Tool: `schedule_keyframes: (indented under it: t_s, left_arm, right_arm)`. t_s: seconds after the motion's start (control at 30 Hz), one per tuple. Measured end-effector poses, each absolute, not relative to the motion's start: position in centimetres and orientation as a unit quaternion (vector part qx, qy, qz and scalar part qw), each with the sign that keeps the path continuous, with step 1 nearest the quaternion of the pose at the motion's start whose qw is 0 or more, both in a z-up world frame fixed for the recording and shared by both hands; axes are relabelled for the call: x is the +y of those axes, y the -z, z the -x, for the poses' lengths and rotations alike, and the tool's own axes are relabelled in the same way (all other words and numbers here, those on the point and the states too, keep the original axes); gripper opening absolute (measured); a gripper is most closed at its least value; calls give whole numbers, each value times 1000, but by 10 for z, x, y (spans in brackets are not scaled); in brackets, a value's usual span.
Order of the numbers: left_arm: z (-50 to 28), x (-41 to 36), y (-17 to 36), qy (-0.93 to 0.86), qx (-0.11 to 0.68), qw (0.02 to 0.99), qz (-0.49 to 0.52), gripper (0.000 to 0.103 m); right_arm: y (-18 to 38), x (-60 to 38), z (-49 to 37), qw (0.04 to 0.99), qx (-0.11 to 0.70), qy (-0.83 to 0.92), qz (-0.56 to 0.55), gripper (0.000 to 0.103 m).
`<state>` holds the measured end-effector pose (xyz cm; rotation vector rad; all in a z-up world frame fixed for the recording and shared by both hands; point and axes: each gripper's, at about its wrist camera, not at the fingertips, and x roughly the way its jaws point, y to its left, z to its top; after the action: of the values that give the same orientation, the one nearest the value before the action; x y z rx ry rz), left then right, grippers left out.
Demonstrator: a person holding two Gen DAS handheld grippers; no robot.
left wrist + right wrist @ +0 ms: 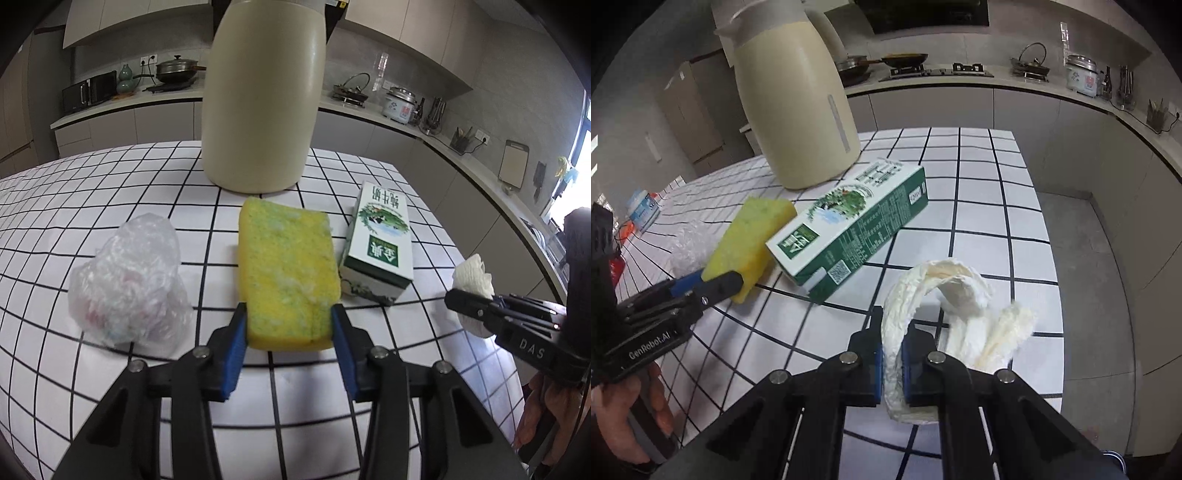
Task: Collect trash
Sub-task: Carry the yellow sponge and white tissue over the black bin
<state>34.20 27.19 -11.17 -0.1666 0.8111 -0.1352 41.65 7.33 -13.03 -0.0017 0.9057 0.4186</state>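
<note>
A yellow-green sponge (286, 273) lies on the checked tablecloth, and my left gripper (289, 325) is shut on its near end, the blue pads pressing both sides. The same sponge (753, 236) and left gripper (716, 286) appear at the left of the right wrist view. My right gripper (892, 354) is shut on a crumpled white paper towel (945, 295), which curls up above the table. That towel (472, 277) and right gripper (466, 300) also show at the right edge of the left wrist view. A green-and-white milk carton (380, 243) lies on its side between them.
A crumpled clear plastic bag (129, 284) lies left of the sponge. A tall beige thermos jug (264, 96) stands behind. The table's right edge (1049, 240) drops to a grey floor. Kitchen counters with pots run along the back. A hand (639, 406) holds the left gripper.
</note>
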Motion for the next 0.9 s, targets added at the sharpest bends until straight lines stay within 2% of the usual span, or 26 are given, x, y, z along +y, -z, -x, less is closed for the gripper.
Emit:
schedule_keyframes:
  t_s: [0.43,0.9]
  left_arm:
    - [-292,274,96,74,385,916,78,45]
    - [-223,237,81,108,378,918,61,45]
  right_arm:
    - [106,81,-375,885,415,-210,2,8]
    - [85,55,-283,896,399,-194,0,8]
